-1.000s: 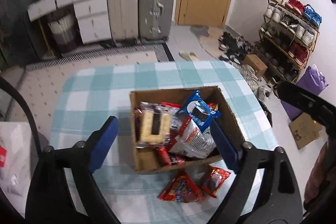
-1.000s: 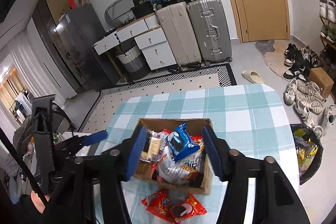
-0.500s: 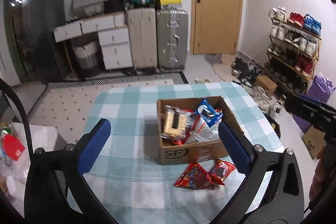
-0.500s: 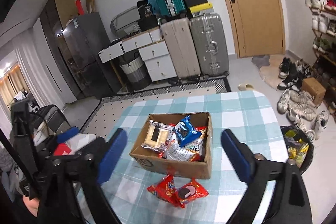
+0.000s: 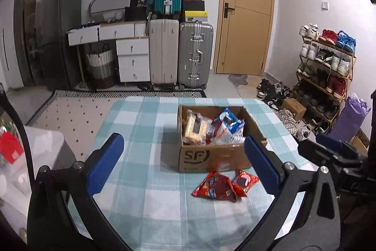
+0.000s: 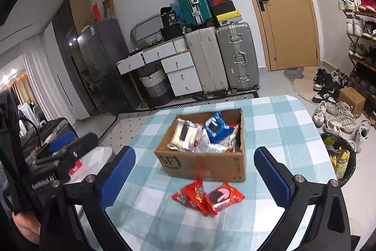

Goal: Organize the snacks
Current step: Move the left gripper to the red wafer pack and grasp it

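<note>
Both grippers have pulled back and up from the cardboard box [image 5: 212,152] since a second ago, when they hung close over it; now the whole table [image 5: 141,124] shows beneath them. Left gripper [image 5: 183,161] is spread wide and holds nothing, and the right gripper [image 6: 195,172] is likewise wide and bare.

That box sits toward the far right part of the checked cloth, stuffed with packets: 1 blue cookie pack [image 6: 215,126] standing up, 1 clear-wrapped biscuit pack [image 6: 184,135] at its left side, and more beneath that I cannot count. Just in front of the box's near wall lie 2 red snack packets [image 6: 208,198], overlapping each other, well in from the near edge of the table.

It looks like a pause between picks, with those 2 loose packets the work left. Next move probably calls for 1 gripper to come down over the upper packet, pinch its crinkly edge, and lift it over the box wall
</note>
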Demonstrator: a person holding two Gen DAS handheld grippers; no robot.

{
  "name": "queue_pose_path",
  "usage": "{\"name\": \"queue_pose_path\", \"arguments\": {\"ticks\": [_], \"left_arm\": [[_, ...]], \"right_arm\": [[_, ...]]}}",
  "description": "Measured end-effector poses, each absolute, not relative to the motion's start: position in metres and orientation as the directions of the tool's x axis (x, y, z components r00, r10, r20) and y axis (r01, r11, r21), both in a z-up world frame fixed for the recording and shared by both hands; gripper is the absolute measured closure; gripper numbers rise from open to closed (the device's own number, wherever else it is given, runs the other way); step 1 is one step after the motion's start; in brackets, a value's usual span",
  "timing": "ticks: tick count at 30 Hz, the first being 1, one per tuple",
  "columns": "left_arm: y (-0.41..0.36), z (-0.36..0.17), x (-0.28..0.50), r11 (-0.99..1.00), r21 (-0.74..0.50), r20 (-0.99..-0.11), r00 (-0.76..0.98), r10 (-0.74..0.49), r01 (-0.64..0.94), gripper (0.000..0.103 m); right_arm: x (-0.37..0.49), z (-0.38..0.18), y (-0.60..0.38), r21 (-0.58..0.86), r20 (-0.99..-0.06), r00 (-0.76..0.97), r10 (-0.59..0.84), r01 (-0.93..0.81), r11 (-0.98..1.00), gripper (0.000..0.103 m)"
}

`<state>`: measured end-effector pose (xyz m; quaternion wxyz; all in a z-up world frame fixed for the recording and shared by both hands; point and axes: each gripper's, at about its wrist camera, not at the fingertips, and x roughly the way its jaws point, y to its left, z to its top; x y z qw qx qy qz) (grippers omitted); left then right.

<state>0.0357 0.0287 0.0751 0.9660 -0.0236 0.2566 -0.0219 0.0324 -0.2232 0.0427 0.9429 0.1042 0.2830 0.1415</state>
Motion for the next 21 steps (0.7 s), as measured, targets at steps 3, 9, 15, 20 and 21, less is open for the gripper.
{"name": "queue_pose_path", "arguments": {"ticks": [3, 9, 15, 20, 21], "left_arm": [[0.03, 0.055, 0.03, 0.998, -0.039, -0.494, 0.867, -0.07, 0.058, 0.001], [0.041, 0.011, 0.025, 0.996, -0.078, -0.512, 0.855, -0.076, 0.042, 0.001], [0.035, -0.04, 0.043, 0.991, -0.096, -0.578, 0.806, -0.129, 0.09, 0.001], [0.028, -0.073, 0.052, 0.985, -0.127, -0.633, 0.755, -0.173, 0.119, 0.001], [0.027, -0.075, 0.052, 0.985, -0.123, -0.628, 0.76, -0.169, 0.118, 0.001]], "right_arm": [[0.032, 0.021, -0.228, 0.318, -0.534, 0.777, 0.334, -0.182, 0.931, 0.0], [0.027, -0.015, -0.233, 0.342, -0.526, 0.77, 0.361, -0.197, 0.919, 0.0], [0.038, -0.048, -0.229, 0.306, -0.573, 0.734, 0.365, -0.221, 0.926, 0.0], [0.04, -0.066, -0.234, 0.282, -0.578, 0.738, 0.35, -0.222, 0.934, 0.0], [0.039, -0.068, -0.235, 0.282, -0.578, 0.738, 0.349, -0.221, 0.934, 0.0]]}}
